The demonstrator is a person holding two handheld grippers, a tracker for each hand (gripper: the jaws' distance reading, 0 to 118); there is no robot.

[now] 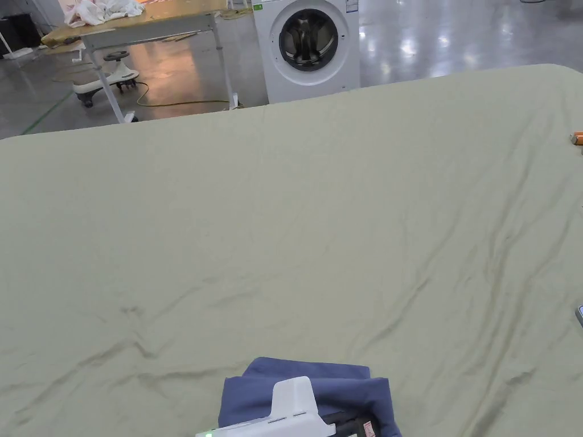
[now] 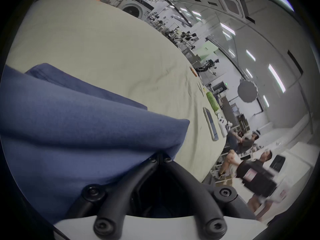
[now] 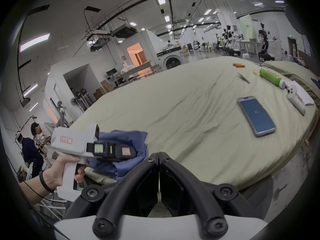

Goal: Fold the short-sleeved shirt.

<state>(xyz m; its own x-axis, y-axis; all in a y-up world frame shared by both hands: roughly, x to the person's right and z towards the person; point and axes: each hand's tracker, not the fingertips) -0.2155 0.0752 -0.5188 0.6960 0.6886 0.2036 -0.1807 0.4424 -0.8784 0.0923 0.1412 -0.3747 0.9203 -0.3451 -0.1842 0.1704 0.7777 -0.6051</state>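
A: Left hand-held gripper point(image 2: 160, 157) is clamped on the blue shirt point(image 2: 72, 122), bunched at the bench's point(image 1: 284, 227) near edge.
B: Right hand-held gripper point(image 3: 158, 154) is closed, empty, just right of the bundle; phone point(image 3: 256, 116) beyond.

Sheet-covered table point(image 3: 173, 108) carries phone point(image 3: 256, 116), bottle point(image 3: 270, 76).

The head view looks down and forward across the wide cloth-covered surface point(image 1: 319, 227), toward a washing machine point(image 1: 308, 45) on the far floor. The left tongs point(image 2: 160, 157) carry a tilted camera very close to the blue shirt point(image 2: 72, 131), facing along the surface's right edge. The right tongs point(image 3: 158, 154) carry theirs at the near edge — farther back, facing across the surface. All three share the surface, shirt and washing machine.
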